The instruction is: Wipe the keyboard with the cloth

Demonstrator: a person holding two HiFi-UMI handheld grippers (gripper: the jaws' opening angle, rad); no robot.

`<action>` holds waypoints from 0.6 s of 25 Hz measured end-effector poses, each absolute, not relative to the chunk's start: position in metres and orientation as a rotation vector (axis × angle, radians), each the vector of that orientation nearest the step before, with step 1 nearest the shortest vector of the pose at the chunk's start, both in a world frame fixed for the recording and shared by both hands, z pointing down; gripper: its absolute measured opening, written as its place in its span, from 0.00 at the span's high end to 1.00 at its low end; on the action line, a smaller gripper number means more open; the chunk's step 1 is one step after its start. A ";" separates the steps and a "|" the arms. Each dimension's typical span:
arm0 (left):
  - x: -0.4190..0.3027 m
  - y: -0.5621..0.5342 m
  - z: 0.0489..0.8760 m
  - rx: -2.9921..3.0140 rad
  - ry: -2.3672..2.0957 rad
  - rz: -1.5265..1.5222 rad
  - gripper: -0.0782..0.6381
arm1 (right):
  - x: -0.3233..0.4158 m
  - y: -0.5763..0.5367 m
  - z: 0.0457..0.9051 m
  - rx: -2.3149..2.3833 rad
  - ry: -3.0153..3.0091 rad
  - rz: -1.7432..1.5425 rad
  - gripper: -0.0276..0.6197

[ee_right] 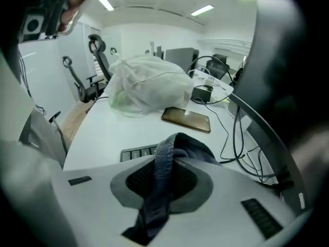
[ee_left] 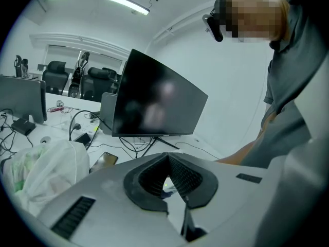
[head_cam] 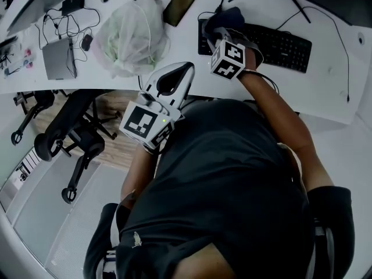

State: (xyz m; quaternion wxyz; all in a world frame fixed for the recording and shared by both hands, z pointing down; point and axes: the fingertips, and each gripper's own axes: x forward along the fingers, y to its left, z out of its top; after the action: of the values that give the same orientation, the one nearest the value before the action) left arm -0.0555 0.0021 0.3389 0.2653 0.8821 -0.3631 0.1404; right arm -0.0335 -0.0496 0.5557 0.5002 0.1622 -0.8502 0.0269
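1. The right gripper [head_cam: 221,32] has its jaws pressed together on the cloth [head_cam: 225,17]. In the right gripper view, a folded band of the dark grey cloth [ee_right: 163,175] runs between the two pads and bunches up beyond the tips of the right gripper [ee_right: 172,147].
2. The cloth lies at the left end of the black keyboard [head_cam: 278,44] and covers that end in the head view. The rest of the keyboard stretches off to the right across the white bench [head_cam: 325,81].
3. In the right gripper view only a few keys of the keyboard [ee_right: 138,153] show, just left of the cloth. The gripper body and the cloth hide the rest, so it cannot be told whether the cloth presses on the keys.
4. The left gripper [head_cam: 187,68] is held off the near edge of the bench, well apart from the keyboard. Its jaws meet at the tips with nothing between them, as the left gripper view [ee_left: 168,158] shows.
5. A phone [head_cam: 179,6] lies face up just left of the keyboard, and a crumpled white plastic bag [head_cam: 131,36] sits further left.
6. A dark monitor [ee_left: 154,98] stands behind the bench in the left gripper view. In the right gripper view it is only a blurred dark mass at the right edge.
7. The person's torso fills the lower part of the head view and hides the space below the near edge of the bench.
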 end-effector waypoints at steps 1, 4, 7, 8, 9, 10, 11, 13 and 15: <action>-0.058 0.003 0.342 2.371 -0.988 0.377 0.89 | -0.028 -0.057 0.559 0.414 -2.042 0.075 0.87; -0.062 0.002 0.348 2.350 -0.998 0.367 0.89 | -0.013 -0.072 0.571 0.421 -2.013 0.067 0.87; -0.060 -0.001 0.351 2.351 -0.986 0.358 0.89 | -0.012 -0.071 0.573 0.395 -2.011 0.012 0.88; -0.060 -0.003 0.352 2.352 -0.978 0.360 0.89 | -0.015 -0.068 0.573 0.387 -2.001 -0.009 0.88; -0.059 -0.005 0.352 2.351 -0.973 0.359 0.89 | -0.018 -0.063 0.573 0.377 -1.992 -0.021 0.88; -0.058 -0.007 0.352 2.349 -0.972 0.355 0.89 | -0.022 -0.057 0.573 0.365 -1.988 -0.027 0.88; -0.057 -0.009 0.352 2.349 -0.969 0.352 0.89 | -0.027 -0.049 0.573 0.350 -1.989 -0.032 0.88; -0.055 -0.012 0.353 2.358 -0.953 0.357 0.89 | -0.037 -0.032 0.572 0.311 -2.006 -0.027 0.88; -0.052 -0.014 0.356 2.365 -0.933 0.370 0.89 | -0.043 -0.017 0.573 0.280 -2.031 0.007 0.88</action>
State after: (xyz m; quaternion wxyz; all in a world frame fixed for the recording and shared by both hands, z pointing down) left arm -0.0520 -0.0137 0.3557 0.2825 0.8831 -0.3482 0.1380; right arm -0.0428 -0.0170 0.5725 0.5190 0.1166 -0.8468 0.0029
